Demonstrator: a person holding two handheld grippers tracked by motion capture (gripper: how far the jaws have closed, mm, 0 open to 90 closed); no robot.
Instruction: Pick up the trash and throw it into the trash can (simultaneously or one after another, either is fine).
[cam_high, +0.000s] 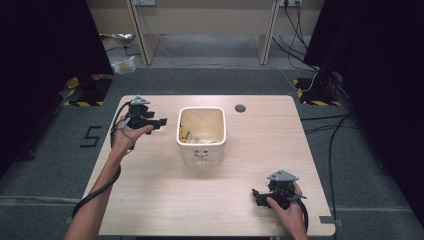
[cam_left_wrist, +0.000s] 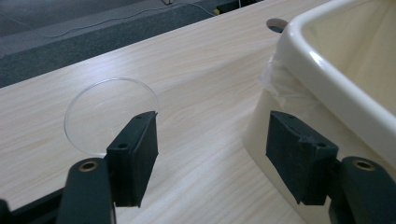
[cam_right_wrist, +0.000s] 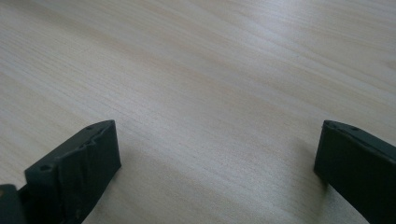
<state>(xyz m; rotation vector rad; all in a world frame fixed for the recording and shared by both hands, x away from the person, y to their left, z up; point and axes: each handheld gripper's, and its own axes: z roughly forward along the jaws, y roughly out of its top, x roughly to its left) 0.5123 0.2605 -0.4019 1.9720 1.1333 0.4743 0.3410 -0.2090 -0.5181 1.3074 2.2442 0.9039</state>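
Between the jaws of the left gripper (cam_left_wrist: 212, 154) there is only bare wood: the pads stand parted and grasp nothing, though a clear round disc (cam_left_wrist: 111, 114), thin as a lid, lies flat on the table just beyond the left-hand pad, its near edge hidden behind that pad. That suggests the gripper is being lined up to take the disc by its rim, not yet around it. Just outside the right-hand pad rises the cream bin (cam_left_wrist: 336, 84), lined with a thin plastic bag, probably where the disc is meant to go, which would explain working so close to its wall. The right gripper (cam_right_wrist: 217, 163) rests with its jaws spread wide over empty tabletop, holding nothing, parked well apart at the near corner as if waiting. Further out, the light wooden table (cam_high: 250, 200) has a small round cable hole beyond the bin; around it grey carpet, trailing cables, dark curtains and desk legs at the back
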